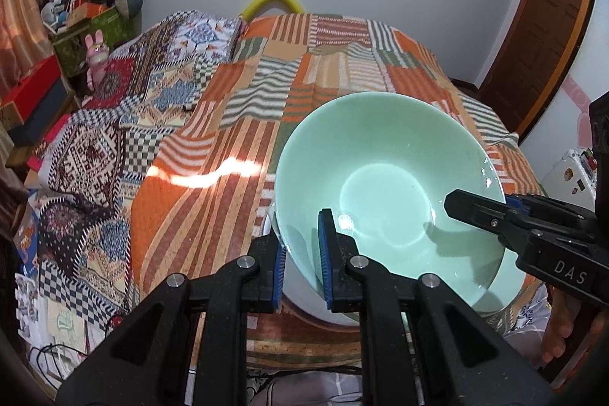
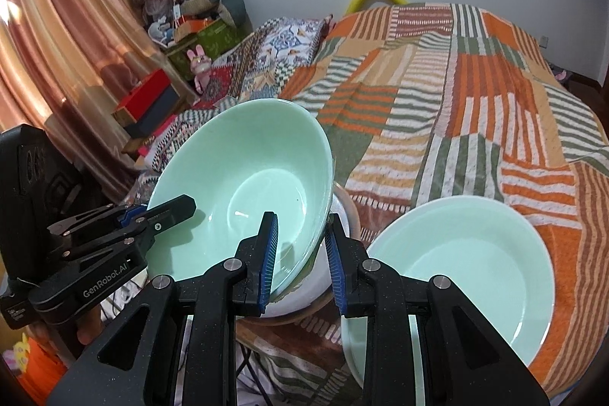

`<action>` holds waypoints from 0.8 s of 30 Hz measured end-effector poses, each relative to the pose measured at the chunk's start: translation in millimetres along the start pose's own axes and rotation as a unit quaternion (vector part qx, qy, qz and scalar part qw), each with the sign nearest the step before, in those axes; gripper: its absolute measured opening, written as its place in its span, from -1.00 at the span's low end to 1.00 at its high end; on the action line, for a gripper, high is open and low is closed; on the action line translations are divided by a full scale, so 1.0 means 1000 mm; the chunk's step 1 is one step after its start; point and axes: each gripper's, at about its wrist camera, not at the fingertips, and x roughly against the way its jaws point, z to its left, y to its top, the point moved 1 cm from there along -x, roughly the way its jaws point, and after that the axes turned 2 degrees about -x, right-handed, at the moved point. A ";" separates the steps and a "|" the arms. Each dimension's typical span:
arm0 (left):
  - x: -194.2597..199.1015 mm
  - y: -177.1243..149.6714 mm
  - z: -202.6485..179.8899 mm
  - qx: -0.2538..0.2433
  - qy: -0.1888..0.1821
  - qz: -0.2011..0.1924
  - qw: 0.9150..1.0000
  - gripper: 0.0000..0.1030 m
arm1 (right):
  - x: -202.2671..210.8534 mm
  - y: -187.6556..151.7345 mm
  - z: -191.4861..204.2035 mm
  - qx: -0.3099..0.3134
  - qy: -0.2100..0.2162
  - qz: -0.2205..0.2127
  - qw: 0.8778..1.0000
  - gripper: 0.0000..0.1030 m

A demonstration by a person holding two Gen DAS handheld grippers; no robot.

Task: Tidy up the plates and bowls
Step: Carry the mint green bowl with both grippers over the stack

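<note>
A pale green bowl (image 1: 384,185) (image 2: 243,185) sits tilted on top of a white bowl (image 1: 304,299) (image 2: 304,284) near the bed's front edge. My left gripper (image 1: 302,265) straddles the green bowl's near rim, one blue pad inside and one outside, jaws close around the rim. My right gripper (image 2: 300,253) straddles the opposite rim the same way; it shows in the left wrist view (image 1: 479,212). The left gripper shows in the right wrist view (image 2: 167,212). A pale green plate (image 2: 464,269) lies on the bed to the right.
A patchwork orange, green and white striped bedspread (image 1: 304,71) covers the bed. Boxes, toys and a pink rabbit figure (image 1: 95,59) crowd the left side. A wooden door (image 1: 540,37) stands at the right. Curtains (image 2: 57,44) hang at the left.
</note>
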 end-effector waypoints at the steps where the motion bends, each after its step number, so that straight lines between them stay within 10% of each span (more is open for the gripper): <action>1: -0.002 -0.001 0.001 0.002 0.000 0.003 1.000 -0.71 | -0.003 -0.001 0.000 -0.001 0.000 0.004 1.000 -0.54; 24: -0.033 -0.019 0.009 0.007 0.024 0.035 0.999 -0.71 | -0.034 -0.015 -0.004 -0.007 0.000 0.056 0.998 -0.54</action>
